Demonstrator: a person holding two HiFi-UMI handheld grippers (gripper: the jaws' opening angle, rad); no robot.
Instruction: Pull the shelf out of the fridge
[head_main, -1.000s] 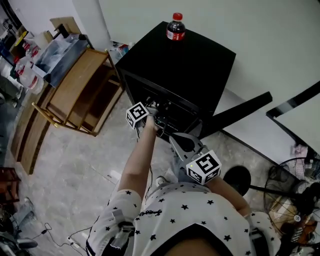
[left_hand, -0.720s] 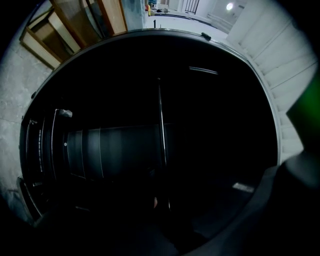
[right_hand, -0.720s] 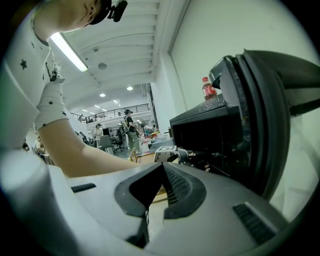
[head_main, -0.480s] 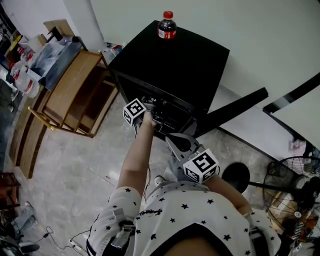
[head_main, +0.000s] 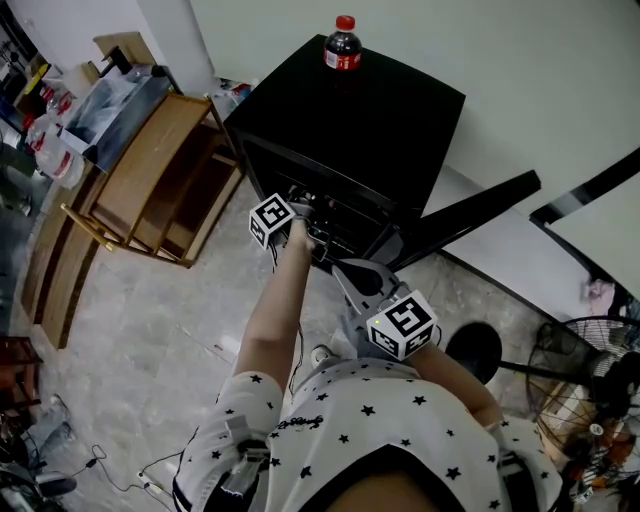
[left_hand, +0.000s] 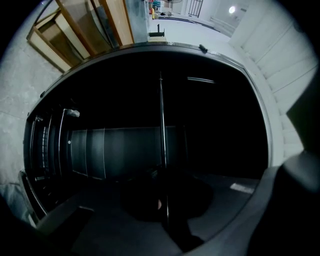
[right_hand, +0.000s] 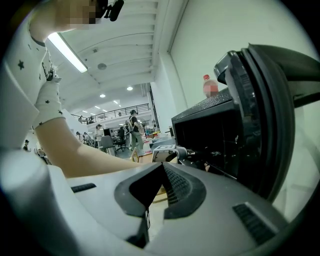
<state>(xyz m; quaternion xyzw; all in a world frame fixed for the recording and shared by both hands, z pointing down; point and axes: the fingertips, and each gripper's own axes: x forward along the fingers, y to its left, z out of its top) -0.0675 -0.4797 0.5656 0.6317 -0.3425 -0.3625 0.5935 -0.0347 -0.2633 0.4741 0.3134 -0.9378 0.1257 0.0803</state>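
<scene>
A black mini fridge (head_main: 350, 120) stands with its door (head_main: 470, 215) swung open to the right. My left gripper (head_main: 308, 214) reaches level into the opening. In the left gripper view the shelf's thin front wire (left_hand: 161, 125) runs straight down into my left gripper (left_hand: 165, 207). Its jaws have just been closing, and they are shut on that wire. The rest of the shelf is lost in the dark interior. My right gripper (head_main: 345, 268) hangs back in front of the fridge, shut and empty (right_hand: 162, 167).
A cola bottle (head_main: 343, 45) stands on the fridge top. A wooden rack (head_main: 150, 180) stands to the left of the fridge. A floor fan (head_main: 590, 400) is at the lower right. Cables (head_main: 120, 470) lie on the floor near my feet.
Both grippers stay where they were, the left at the fridge opening and the right in front of it. Only the head camera's framing shifts a little.
</scene>
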